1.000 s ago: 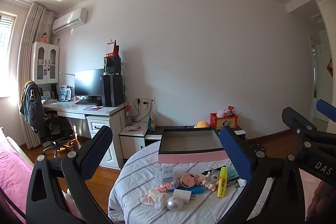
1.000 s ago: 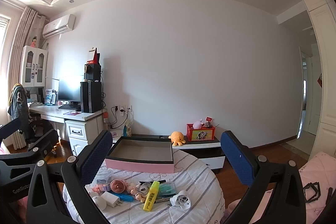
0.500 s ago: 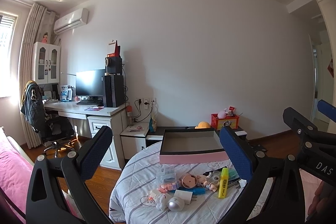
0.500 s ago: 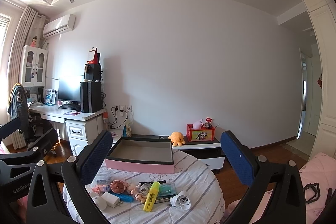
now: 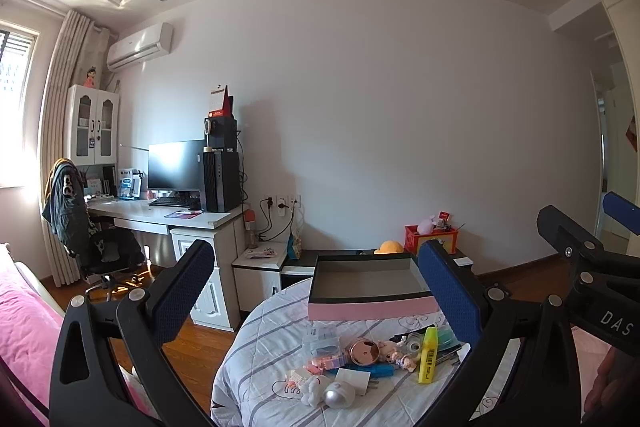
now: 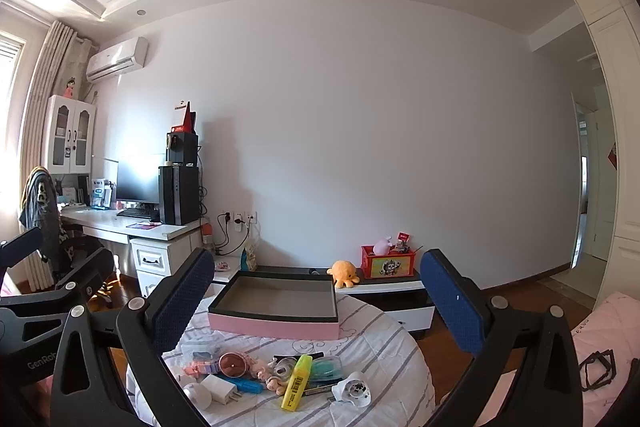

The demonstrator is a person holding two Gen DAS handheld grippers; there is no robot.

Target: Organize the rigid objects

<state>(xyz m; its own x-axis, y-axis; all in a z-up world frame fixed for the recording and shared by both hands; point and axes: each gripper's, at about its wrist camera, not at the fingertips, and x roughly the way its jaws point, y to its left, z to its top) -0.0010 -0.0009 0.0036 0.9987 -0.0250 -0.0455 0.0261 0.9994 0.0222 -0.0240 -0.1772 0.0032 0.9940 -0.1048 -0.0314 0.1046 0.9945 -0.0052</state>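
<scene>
Bedroom, round table (image 5: pixel 256 339) — pink tray (image 6: pixel 276 325), scattered trinkets

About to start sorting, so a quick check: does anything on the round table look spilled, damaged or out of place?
Nothing looks spilled or broken. The small items, among them the yellow highlighter and white plug adapter, lie in a loose jumble on the striped cloth, none yet in the empty pink-sided tray behind them. Both grippers are open and hold nothing.
</scene>
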